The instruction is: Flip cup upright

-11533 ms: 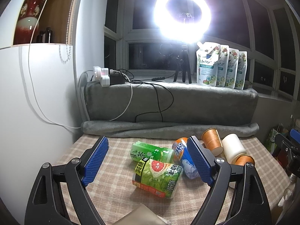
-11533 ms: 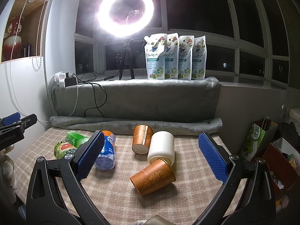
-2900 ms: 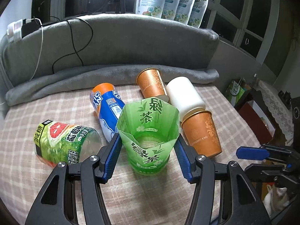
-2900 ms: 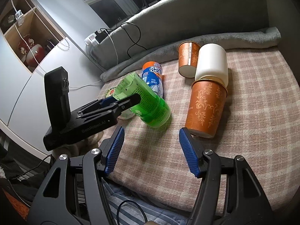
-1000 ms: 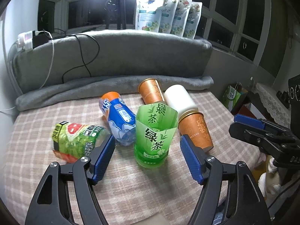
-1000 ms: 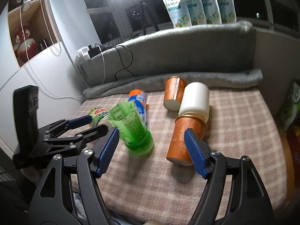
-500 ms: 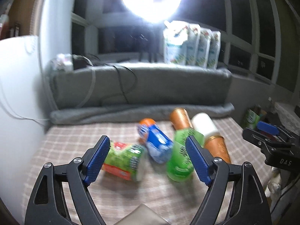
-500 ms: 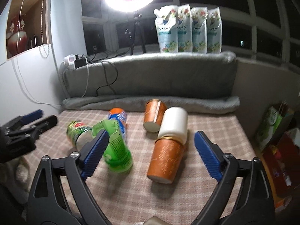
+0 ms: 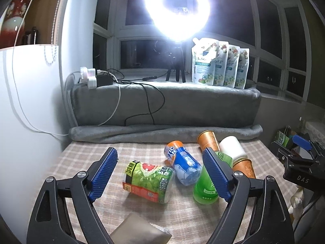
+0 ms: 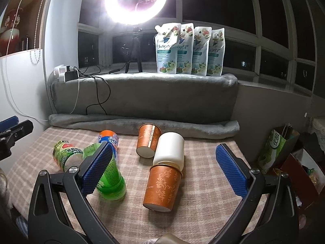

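Left tongs point(image 9: 160, 174) hung wide open over the checked surface point(image 9: 85, 160), gripping nothing; right tongs point(image 10: 162, 170) gaped just as wide, also empty. The green tea cup point(image 10: 110, 180) stood on its base near the surface's front, just beside the blue-labelled cup point(image 9: 183, 165). It looked like thin, light plastic with a cut rim, likely to buckle under a hard squeeze, so a gentle hold across the lower wall seemed wisest. The count: five cups lay on their sides, namely the grapefruit-labelled cup point(image 9: 150, 182), the blue one, two orange paper cups point(image 10: 162, 185) point(image 10: 147, 143) and one white cup point(image 10: 169, 149). One cup stood upright.
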The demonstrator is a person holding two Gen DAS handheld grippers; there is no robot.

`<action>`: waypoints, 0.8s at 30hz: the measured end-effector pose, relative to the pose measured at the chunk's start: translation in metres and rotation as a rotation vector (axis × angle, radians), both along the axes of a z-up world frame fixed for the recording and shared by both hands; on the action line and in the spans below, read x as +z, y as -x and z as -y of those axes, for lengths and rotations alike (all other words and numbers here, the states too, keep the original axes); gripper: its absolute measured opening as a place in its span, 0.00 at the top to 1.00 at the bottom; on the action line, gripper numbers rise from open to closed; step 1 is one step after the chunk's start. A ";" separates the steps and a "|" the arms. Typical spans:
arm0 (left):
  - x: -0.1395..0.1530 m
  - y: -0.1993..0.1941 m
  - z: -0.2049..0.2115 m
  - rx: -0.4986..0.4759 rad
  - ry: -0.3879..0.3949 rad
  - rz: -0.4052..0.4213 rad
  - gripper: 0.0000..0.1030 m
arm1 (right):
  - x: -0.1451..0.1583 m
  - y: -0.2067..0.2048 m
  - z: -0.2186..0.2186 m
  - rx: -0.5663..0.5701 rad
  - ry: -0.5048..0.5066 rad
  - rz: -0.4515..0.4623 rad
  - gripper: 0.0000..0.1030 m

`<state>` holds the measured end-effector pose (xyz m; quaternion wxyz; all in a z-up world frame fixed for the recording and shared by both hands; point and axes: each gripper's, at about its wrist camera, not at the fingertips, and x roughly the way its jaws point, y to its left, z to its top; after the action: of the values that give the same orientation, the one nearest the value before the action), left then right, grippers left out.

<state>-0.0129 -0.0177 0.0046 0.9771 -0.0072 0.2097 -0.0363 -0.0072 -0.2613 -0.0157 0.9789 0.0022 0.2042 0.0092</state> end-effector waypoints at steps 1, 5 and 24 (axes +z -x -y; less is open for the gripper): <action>0.000 0.000 0.000 -0.001 0.001 0.000 0.17 | 0.000 0.000 0.000 -0.003 0.000 0.001 0.00; 0.001 0.000 -0.001 -0.001 0.002 -0.004 0.16 | 0.000 0.000 -0.001 -0.005 -0.001 0.005 0.00; 0.004 0.002 0.000 -0.002 0.012 -0.002 0.16 | 0.002 0.001 -0.002 -0.004 0.001 0.007 0.00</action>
<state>-0.0148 -0.0177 0.0086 0.9768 -0.0131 0.2104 -0.0387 -0.0077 -0.2588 -0.0135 0.9796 0.0024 0.2008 0.0070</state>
